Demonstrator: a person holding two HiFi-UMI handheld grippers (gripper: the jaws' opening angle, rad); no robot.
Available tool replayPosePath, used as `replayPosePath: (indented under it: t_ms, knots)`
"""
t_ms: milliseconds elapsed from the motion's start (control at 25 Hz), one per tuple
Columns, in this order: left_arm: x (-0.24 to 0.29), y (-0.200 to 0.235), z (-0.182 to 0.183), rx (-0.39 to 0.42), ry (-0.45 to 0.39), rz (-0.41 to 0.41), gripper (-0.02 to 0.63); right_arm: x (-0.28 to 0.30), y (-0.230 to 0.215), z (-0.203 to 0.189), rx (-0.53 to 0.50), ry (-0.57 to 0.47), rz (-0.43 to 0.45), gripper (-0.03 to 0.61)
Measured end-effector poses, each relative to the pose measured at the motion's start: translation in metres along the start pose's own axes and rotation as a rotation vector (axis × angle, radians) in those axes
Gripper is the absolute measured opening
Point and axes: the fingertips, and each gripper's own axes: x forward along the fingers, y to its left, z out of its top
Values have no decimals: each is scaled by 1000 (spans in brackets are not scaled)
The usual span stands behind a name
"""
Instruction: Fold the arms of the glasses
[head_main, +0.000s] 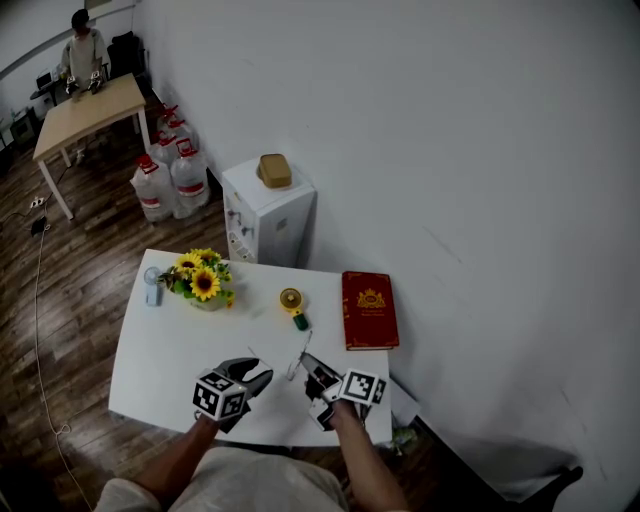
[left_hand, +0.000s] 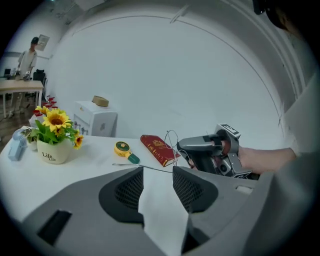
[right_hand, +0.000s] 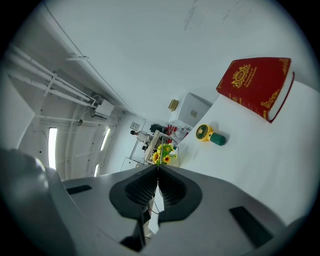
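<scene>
Thin wire-rimmed glasses (head_main: 297, 362) hang just above the white table (head_main: 170, 350), near its front edge, between my two grippers. My right gripper (head_main: 308, 362) is shut on the frame; in the right gripper view a wire rim (right_hand: 161, 150) pokes out past its closed tips (right_hand: 158, 166). In the left gripper view the glasses (left_hand: 171, 142) stand upright in the right gripper (left_hand: 186, 150), and one long arm stretches left across the tips of my left gripper (left_hand: 158, 170). That left gripper (head_main: 262, 378) is open, its pads apart and not pressing on the arm.
A red book (head_main: 369, 309) lies at the table's right edge. A small yellow fan with a green handle (head_main: 293, 305) sits mid-table, and a sunflower pot (head_main: 203, 283) and a small blue bottle (head_main: 152, 287) at the back left. A white cabinet (head_main: 268, 210) stands behind.
</scene>
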Motion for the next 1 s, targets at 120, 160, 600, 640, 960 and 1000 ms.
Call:
replayPosePath:
  t_ms: [120, 160, 600, 640, 960, 1000]
  knots:
    - [-1, 0, 3, -18, -9, -9, 172, 2, 2, -2, -54, 12, 17, 11]
    - [0, 0, 4, -28, -11, -11, 172, 2, 3, -3, -54, 13, 18, 11]
    - [17, 2, 10, 6, 21, 86, 164, 4, 6, -12, -44, 2, 22, 11]
    - [18, 2, 11, 35, 27, 93, 163, 4, 5, -12, -43, 2, 18, 11]
    - [28, -10, 19, 293, 80, 123, 163, 2, 3, -14, -34, 0, 9, 11]
    - [30, -13, 20, 328, 89, 114, 158, 3, 4, -14, -31, 3, 13, 11]
